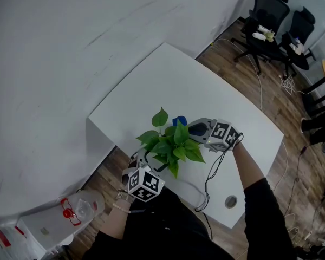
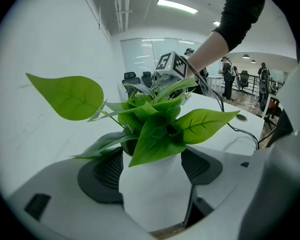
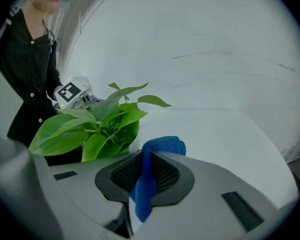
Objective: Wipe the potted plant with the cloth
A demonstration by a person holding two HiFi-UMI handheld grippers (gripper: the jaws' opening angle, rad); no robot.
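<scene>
- Two tools flank the potted plant (image 1: 170, 145) on the white counter (image 1: 206, 91) in the head view: the left tool (image 1: 146, 166) at the near edge, the right tool (image 1: 193, 128) beside the blue cloth (image 1: 179, 121).
- Left gripper view: the left tool's jaws clamp the plant's white pot (image 2: 152, 191).
- Right gripper view: the right tool's jaws pinch the cloth, close to the leaves (image 3: 97, 129).

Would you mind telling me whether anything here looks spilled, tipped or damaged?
Nothing stands out: the potted plant sits upright in the left gripper, and the blue cloth is pinched in the right gripper.
</scene>
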